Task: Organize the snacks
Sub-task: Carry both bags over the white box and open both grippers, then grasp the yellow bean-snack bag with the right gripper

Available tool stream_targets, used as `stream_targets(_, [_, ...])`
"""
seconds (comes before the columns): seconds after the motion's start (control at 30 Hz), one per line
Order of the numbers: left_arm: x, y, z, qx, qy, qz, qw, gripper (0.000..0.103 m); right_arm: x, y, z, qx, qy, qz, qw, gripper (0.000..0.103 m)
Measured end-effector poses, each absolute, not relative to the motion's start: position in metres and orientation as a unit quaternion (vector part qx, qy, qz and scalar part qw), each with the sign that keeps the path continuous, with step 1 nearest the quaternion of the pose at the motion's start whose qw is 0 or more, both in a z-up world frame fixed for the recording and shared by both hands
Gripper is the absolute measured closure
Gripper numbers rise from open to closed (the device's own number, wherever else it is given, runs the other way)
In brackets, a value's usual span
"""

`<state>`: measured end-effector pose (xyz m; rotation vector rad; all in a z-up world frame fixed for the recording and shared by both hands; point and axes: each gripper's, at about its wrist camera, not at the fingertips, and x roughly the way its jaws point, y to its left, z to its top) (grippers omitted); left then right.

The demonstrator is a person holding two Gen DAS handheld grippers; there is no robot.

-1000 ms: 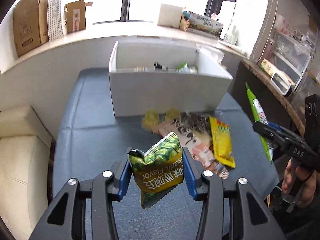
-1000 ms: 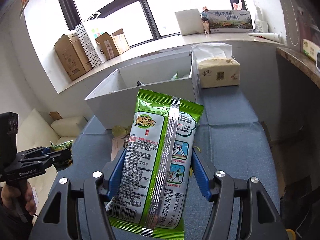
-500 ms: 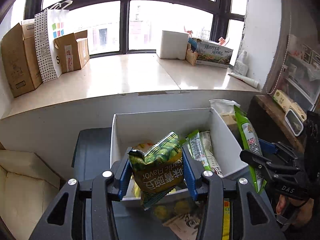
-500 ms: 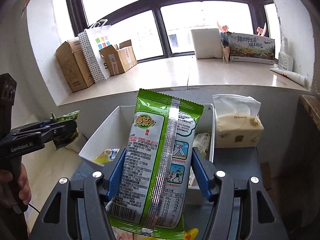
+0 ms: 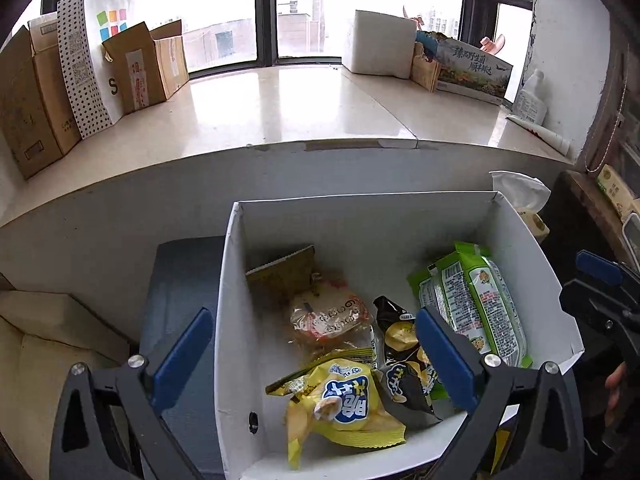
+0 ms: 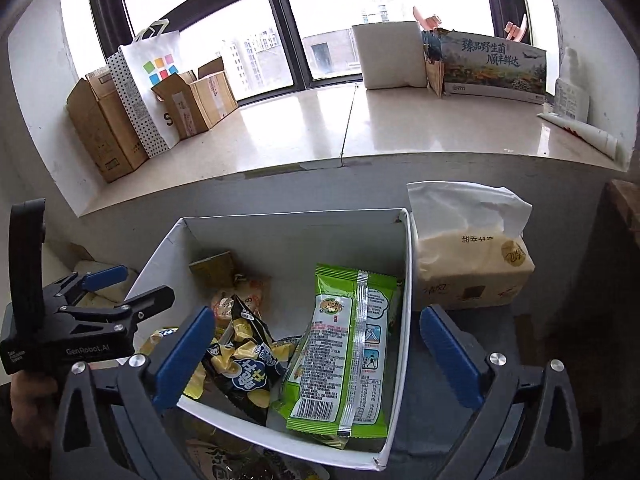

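Snacks sitting loose in white box (image 5: 520, 248), box on blue tabletop (image 5: 176, 280) under the windowsill (image 5: 280, 120).

Long green packet (image 6: 344, 356) lying lengthwise against the box's right wall, barcode end toward the camera; same packet in left view (image 5: 480, 304), partly overlapping a second green pack beneath it. Black-and-yellow chip bag (image 6: 248, 364) just left of it, touching. Yellow bag (image 5: 344, 404) at the near wall in left view, crumpled. Clear-wrapped round cakes (image 5: 328, 316) mid-box, brown cardboard-coloured pack (image 5: 284, 272) leaning toward the back-left corner. More wrappers visible on the table in front of the box, too cut off to identify.

Left gripper (image 5: 312, 360): jaws opening, spread wide, straddling the box's left wall, one blue pad outside the box, the other over the chip bags. Nothing between pads, nothing gripped.

Right gripper (image 6: 316, 356): jaws opening, spread wide, straddling the box's right wall. Green packet lies below and between the pads, not touched by either, resting in the box.

Tissue pack (image 6: 468, 264) just beside the box on its right. Cardboard boxes (image 5: 144, 68), dotted paper bag (image 5: 88, 60), white foam block (image 5: 380, 44) and printed carton (image 5: 472, 68) up on the sill. Hand visible on each opposite gripper's handle at the frame edges.
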<state>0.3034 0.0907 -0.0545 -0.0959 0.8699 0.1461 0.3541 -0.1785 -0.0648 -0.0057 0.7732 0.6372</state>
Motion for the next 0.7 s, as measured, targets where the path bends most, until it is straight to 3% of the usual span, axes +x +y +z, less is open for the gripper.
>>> stream_targets(0.3, [0.275, 0.081, -0.034, -0.036, 0.409, 0.050, 0.911, 0.000, 0.325, -0.191, -0.055, 0.022, 0.336, 0.320, 0.886, 0.000])
stream_targets(0.5, [0.217, 0.052, -0.020, -0.002, 0.387, 0.003, 0.922, 0.000, 0.271, -0.216, -0.060, 0.032, 0.321, 0.372, 0.870, 0.000])
stream_targets(0.7, [0.141, 0.033, -0.033, -0.032, 0.372, -0.025, 0.927, 0.000, 0.221, -0.250, -0.095, 0.049, 0.346, 0.365, 0.863, 0.000])
